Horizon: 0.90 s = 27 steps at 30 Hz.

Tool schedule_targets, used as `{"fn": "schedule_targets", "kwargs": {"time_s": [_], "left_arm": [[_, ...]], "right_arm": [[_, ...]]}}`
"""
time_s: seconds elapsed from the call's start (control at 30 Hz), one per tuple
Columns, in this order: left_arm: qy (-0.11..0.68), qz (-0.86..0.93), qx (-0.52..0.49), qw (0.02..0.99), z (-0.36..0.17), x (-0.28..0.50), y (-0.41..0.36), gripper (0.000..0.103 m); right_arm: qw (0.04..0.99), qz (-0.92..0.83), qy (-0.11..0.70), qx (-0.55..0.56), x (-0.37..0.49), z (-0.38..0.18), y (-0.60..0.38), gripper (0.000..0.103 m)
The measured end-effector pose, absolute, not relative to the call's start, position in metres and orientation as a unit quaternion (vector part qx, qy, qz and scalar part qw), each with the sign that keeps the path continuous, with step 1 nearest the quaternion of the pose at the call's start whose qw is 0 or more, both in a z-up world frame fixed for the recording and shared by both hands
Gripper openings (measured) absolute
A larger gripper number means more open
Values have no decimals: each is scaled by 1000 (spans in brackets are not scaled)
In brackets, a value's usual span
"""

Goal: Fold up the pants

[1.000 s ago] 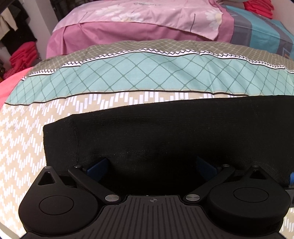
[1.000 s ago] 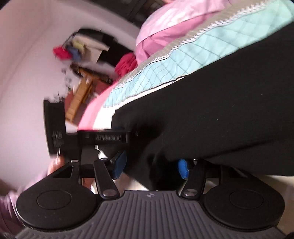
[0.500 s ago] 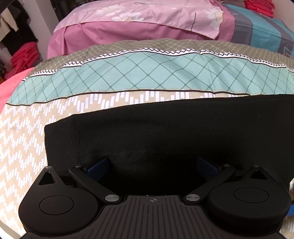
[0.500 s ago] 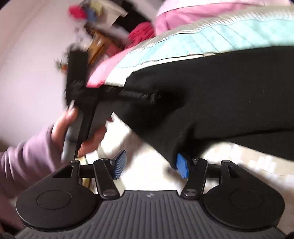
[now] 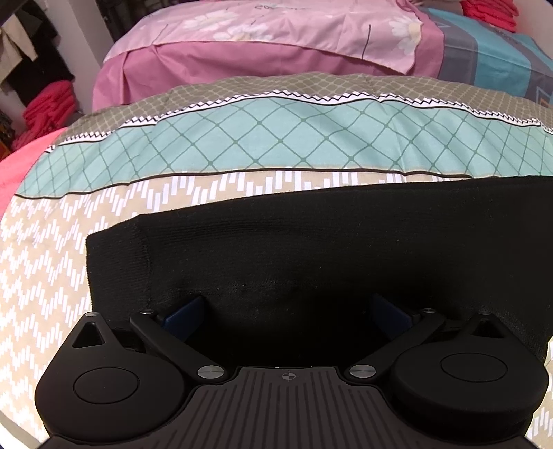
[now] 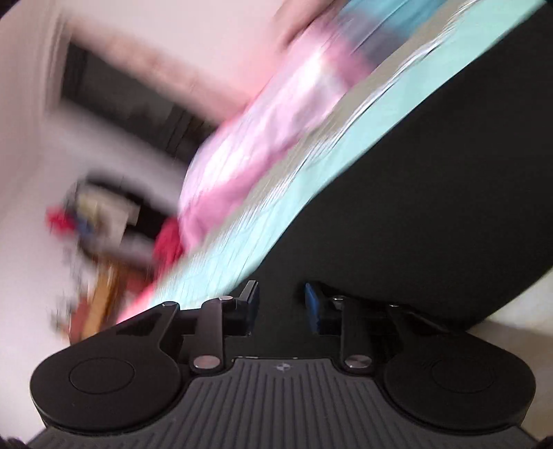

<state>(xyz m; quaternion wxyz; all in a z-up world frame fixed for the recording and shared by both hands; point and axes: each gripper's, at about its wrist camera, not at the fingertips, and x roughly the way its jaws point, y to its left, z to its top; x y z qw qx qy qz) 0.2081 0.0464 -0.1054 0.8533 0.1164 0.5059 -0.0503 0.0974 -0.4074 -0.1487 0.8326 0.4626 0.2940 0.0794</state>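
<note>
Left gripper (image 5: 288,311): pitched steeply down over the near edge of the black pants (image 5: 311,248), which lie flat on the patterned bedspread (image 5: 259,138). Its two blue pads (image 5: 183,312) stand wide apart with the dark cloth running between and over them — the tips are buried in black fabric, so contact cannot be confirmed. The hemmed end of the pants sits at the left of this view; the right end is cut off by the frame edge. Beyond the bedspread, a pink quilt (image 5: 276,31) lies across the far side of the bed, and red clothing (image 5: 48,107) is stacked at the far left.

Right gripper (image 6: 281,304): tilted only shallowly downward and rolled, so the bed runs diagonally across its view. The jaws are closing, fingers now fairly close together, with black pants cloth (image 6: 432,207) in the gap between them — whether the pads press it cannot be told. The whole background is smeared by motion blur; the room clutter at left is unreadable.
</note>
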Motion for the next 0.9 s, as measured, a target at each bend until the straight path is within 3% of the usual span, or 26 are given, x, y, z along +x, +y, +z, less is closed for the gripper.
{"fn": "schedule_targets", "kwargs": {"time_s": [0.13, 0.17, 0.2, 0.27, 0.3, 0.53, 0.63, 0.83, 0.9], "left_arm": [[504, -47, 116, 854, -106, 207, 45, 103], [504, -46, 116, 855, -106, 207, 45, 103], [504, -45, 116, 855, -106, 207, 45, 103], [503, -42, 115, 855, -106, 206, 45, 103], [503, -39, 115, 856, -106, 206, 44, 103], [509, -27, 107, 854, -105, 207, 44, 103], [512, -21, 105, 852, -105, 208, 43, 103], [515, -15, 102, 851, -105, 208, 43, 103], [515, -14, 100, 851, -105, 207, 43, 103]], "right_arm": [[838, -9, 251, 485, 89, -142, -490, 34], [842, -29, 243, 482, 89, -139, -506, 26], [852, -72, 234, 463, 84, -132, -522, 43], [858, -164, 207, 441, 69, -117, -550, 54], [853, -192, 202, 442, 59, -108, -556, 65], [816, -154, 252, 496, -22, -96, -533, 76], [800, -140, 301, 499, -15, -115, -519, 74], [827, -129, 273, 474, 37, -114, -526, 78], [831, -120, 262, 476, 47, -114, -529, 89]]}}
